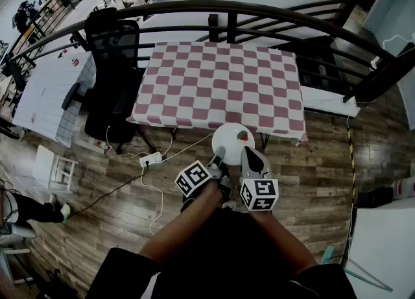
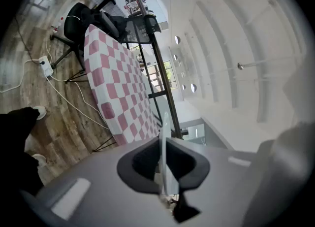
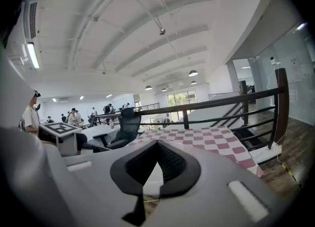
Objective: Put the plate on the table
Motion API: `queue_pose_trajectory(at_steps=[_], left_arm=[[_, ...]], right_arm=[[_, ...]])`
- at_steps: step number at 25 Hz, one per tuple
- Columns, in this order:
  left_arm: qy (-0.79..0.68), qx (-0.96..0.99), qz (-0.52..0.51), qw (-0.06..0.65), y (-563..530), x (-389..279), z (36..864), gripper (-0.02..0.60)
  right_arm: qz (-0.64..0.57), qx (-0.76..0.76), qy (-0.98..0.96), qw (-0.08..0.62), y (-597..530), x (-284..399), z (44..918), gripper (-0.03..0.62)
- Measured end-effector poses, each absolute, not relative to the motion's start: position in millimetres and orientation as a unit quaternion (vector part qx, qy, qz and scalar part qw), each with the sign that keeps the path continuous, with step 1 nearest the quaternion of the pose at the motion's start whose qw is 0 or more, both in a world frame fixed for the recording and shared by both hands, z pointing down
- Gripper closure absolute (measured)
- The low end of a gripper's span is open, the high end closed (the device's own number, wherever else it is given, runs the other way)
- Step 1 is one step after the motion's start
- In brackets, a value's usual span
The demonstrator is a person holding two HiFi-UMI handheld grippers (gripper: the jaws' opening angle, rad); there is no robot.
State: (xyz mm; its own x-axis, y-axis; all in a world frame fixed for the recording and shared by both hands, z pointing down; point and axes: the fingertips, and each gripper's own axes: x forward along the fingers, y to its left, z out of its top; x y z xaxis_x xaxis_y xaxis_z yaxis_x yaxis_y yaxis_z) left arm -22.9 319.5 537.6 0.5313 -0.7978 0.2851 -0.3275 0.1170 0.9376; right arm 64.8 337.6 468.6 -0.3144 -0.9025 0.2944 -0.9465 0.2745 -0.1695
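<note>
One claw doing work: left claw (image 1: 218, 157) clenching plate (image 1: 232, 141) rim; right claw (image 1: 249, 155) closed, apparently empty. Plate hanging at bench (image 1: 220, 83) near edge, over floor (image 1: 311, 181). Risk: rim grip slipping, plate tilting, dropping.

A checked cloth (image 1: 220, 87) covers the table (image 1: 224, 45); a probable power strip (image 1: 150, 159) lies on the floor (image 1: 311, 174).

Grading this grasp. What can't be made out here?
- Near rim of plate: head view, covered by left gripper and right gripper.
- Red mark on plate: head view, too small.
- Face of plate: left gripper view, edge-on between fingers.
- Whether right gripper touches plate: right gripper view, fingers block it.
</note>
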Motion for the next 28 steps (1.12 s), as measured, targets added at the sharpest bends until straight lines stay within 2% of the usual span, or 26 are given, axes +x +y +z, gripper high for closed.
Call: queue_pose_trajectory(at_steps=[18,28], left_arm=[[-0.45,0.625,-0.204,0.604,320.6,-22.6,547.4,0.555],[-0.45,0.625,-0.202,0.605,272.5,-27.0,555.1,0.555]], right_arm=[[0.159,0.571,-0.803,0.055,341.7,75.9,471.5,0.597],[0.163,0.579,-0.797,0.058,296.9,78.8,479.4,0.597]])
